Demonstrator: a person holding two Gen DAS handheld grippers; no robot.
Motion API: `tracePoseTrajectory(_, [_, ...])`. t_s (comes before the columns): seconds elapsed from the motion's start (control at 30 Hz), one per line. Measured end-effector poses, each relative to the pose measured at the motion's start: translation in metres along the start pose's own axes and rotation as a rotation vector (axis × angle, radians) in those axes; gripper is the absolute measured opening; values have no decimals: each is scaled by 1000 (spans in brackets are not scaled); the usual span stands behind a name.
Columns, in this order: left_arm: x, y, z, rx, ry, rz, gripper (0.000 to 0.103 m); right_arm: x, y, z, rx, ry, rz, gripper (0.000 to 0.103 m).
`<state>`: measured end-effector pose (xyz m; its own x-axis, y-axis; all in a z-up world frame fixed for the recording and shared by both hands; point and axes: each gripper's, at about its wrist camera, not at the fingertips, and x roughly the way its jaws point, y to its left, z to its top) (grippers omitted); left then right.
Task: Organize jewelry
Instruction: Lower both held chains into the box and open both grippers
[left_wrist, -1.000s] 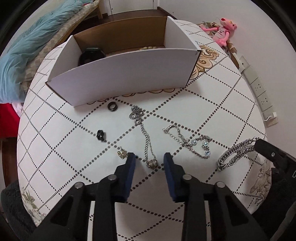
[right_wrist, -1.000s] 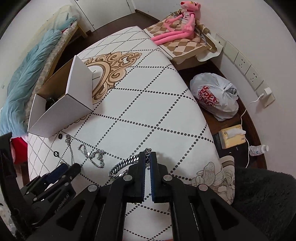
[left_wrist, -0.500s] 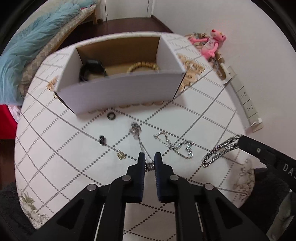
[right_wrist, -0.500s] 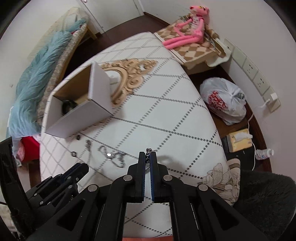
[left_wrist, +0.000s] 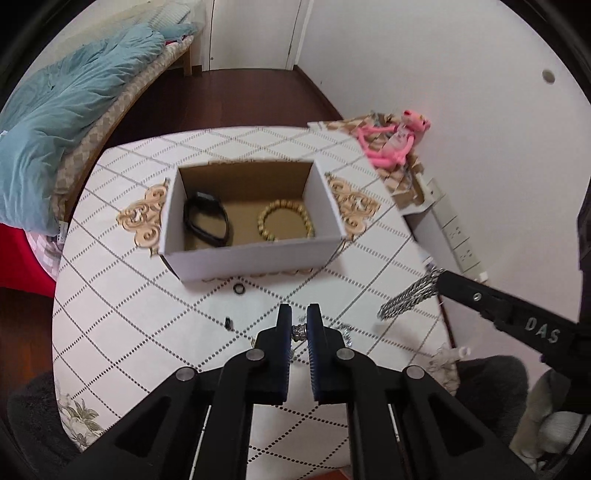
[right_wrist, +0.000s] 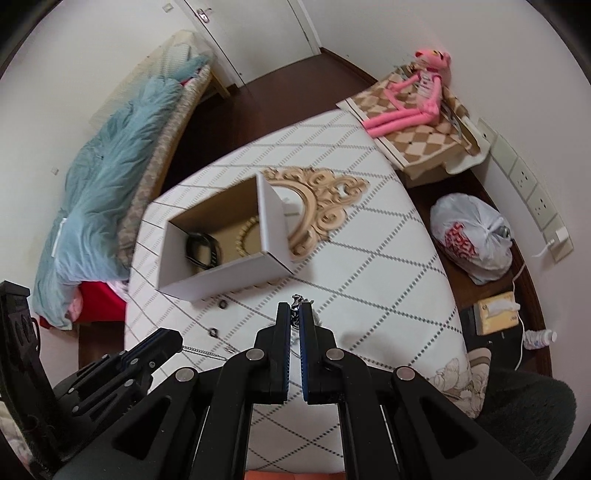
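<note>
Short of the white box (left_wrist: 251, 258), the left gripper (left_wrist: 299, 328) pinches a thin necklace (left_wrist: 298, 331) and the right gripper (right_wrist: 294, 314) pinches a chunky silver chain (left_wrist: 410, 297), both lifted off the bench (left_wrist: 147, 325). Inside the box lie a beaded bracelet (left_wrist: 286, 225) and a black band (left_wrist: 207, 223).

One white cardboard box (left_wrist: 255, 258) stands on the tabletop (left_wrist: 122, 314), and inside it are two things: one black band (left_wrist: 207, 221) and one golden bead bracelet (left_wrist: 286, 225). Two small black rings (left_wrist: 239, 289) lie near the front edge. Two silver chains (left_wrist: 410, 298) are lifted.
</note>
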<state>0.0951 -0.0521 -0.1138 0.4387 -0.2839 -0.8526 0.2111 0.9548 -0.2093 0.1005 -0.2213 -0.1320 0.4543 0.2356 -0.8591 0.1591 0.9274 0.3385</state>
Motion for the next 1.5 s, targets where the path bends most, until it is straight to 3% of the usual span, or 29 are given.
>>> tracePoseTrajectory(0.3, [-48,23,50,-24,-83,-44,6,-23,26,27,-28,-46,74,4])
tracePoseTrajectory(0.5, [-47,40,87,-17,-100,-31,6,-18,50,57,-65,-42,124,5])
tracePoseTrajectory(0.83, [18,74,134,-23,26,-8,6,45,88,114,-121,62,124,5])
tracePoseTrajectory(1.13, [60,88,152,-79,139,5,9,101,103,138,-160,157,97,5])
tracePoseTrajectory(1.23, [64,94,153,-81,143,57,16,113,107,143,-168,184,102,5])
tracePoseTrajectory(1.3, [65,98,152,-86,141,93,37,125,108,144,-171,231,111,5])
tracePoseTrajectory(1.33, [66,102,152,-88,137,111,62,132,107,143,-169,255,103,5])
tracePoseTrajectory(1.37, [65,105,150,-93,125,136,75,138,105,142,-169,279,98,5])
tracePoseTrajectory(1.43, [62,110,147,-102,110,159,75,153,99,138,-160,345,65,6])
tracePoseTrajectory(1.5, [63,115,144,-108,117,183,75,154,96,134,-180,338,14,12])
